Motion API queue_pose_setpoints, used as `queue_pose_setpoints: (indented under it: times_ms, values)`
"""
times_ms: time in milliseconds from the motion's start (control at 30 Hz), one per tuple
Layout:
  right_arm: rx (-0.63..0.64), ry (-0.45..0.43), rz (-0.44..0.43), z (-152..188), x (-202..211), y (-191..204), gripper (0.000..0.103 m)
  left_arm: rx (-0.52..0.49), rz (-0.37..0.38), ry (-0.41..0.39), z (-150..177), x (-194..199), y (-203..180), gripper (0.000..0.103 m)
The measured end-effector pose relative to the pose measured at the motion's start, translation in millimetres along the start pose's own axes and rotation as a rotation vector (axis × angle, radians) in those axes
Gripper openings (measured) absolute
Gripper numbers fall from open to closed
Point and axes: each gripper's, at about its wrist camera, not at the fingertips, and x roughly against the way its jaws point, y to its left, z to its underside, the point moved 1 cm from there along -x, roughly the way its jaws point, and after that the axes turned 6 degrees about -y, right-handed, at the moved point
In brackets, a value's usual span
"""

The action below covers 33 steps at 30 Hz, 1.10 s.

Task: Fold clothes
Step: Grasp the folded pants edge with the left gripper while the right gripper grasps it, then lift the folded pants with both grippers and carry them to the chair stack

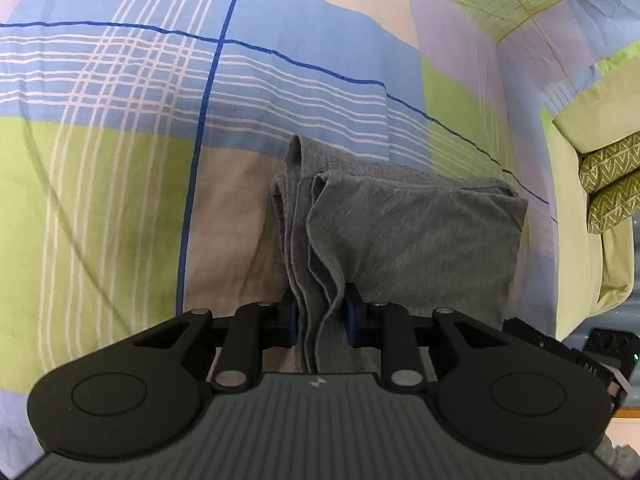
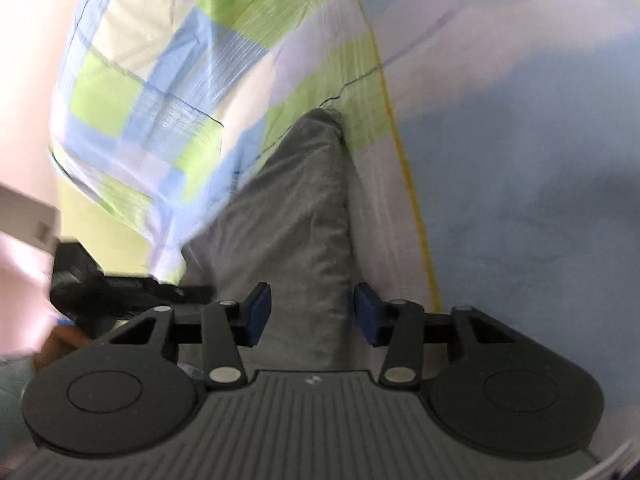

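Left gripper [image 1: 322, 316] jaws clamped, right gripper [image 2: 313, 314] jaws apart

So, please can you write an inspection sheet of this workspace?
Surface: plaid bedsheet, blue, green and beige.
Job's things: folded grey garment lying on the sheet.
Clutter: green patterned cushions at the bed's edge.
Grippers: left gripper shut on the garment's layered edge; right gripper open, fingers either side of the garment.
Cables: nothing seen.
Surroundings: plaid bedding heaped behind; right view blurred.
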Motion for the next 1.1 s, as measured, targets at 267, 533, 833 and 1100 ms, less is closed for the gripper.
queue_pose_setpoints:
  times_ms: [267, 533, 833, 1100]
  values:
    - [-0.009, -0.046, -0.056, -8.6, -36.1, 1.7, 0.008, -0.031, 0.071, 0.005, -5.0, -0.6, 1.6, 0.018]
    - [-0.073, -0.238, -0.003, 2.2, -9.7, 26.6, 0.006, -0.242, 0.096, 0.015, -10.5, 21.6, -50.6, 0.013]
    - [-0.263, -0.545, 0.121, 66.8, 117.2, 41.2, 0.006, -0.593, 0.227, 0.174, 12.4, 19.5, -178.5, 0.013]
    - [-0.462, -0.895, 0.315, 189.2, 284.6, 30.0, 0.006, -0.946, 0.4, 0.434, 142.0, -13.3, -346.4, 0.013]
